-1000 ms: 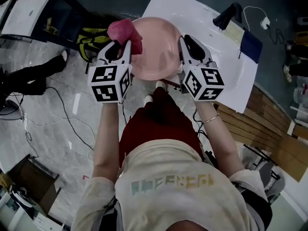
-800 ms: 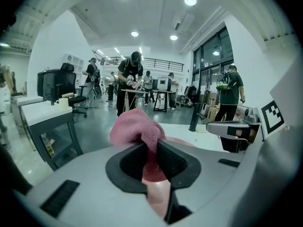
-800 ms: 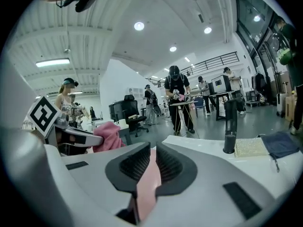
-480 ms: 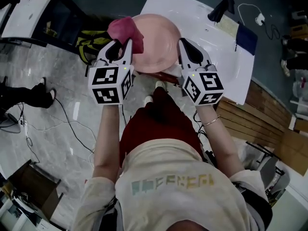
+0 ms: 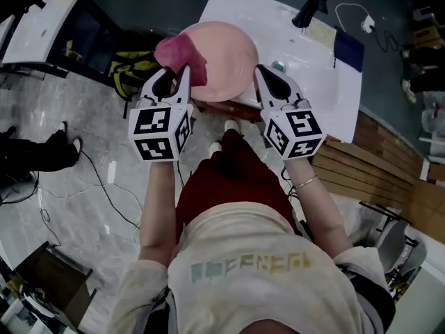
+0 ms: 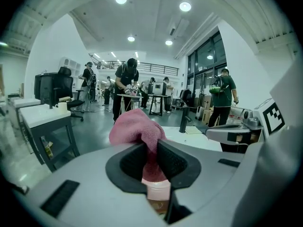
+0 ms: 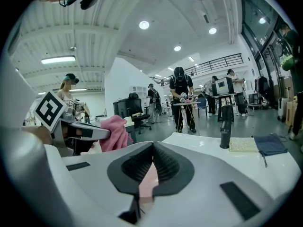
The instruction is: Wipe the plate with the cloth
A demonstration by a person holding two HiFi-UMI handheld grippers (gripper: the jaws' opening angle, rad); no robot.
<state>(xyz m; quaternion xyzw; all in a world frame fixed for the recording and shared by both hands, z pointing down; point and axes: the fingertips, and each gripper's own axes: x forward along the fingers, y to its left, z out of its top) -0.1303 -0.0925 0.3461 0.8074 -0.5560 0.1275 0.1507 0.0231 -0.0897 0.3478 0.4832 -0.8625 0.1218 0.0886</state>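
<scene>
The pink plate [image 5: 217, 58] is held up at the near left corner of the white table [image 5: 306, 75]. My right gripper [image 5: 259, 74] is shut on the plate's right rim, and the pink rim [image 7: 147, 181] shows between its jaws [image 7: 152, 148]. My left gripper [image 5: 182, 72] is shut on a pink cloth [image 5: 181, 49] that bunches over the plate's left rim. In the left gripper view the cloth [image 6: 137, 126] rises out of the closed jaws [image 6: 151, 148], with the plate's rim [image 6: 158, 190] just below.
A black upright object [image 5: 311, 9], a pale pad [image 5: 321, 30] and a dark blue cloth [image 5: 348, 47] lie at the table's far side. A yellow and black bag [image 5: 132, 65] sits on the floor to the left. Cables run over the floor. People stand at tables in the background.
The plate and both grippers have shifted a little away from the table's middle towards its left corner. Both grips are unchanged. A person's foot at the left has moved down the view.
</scene>
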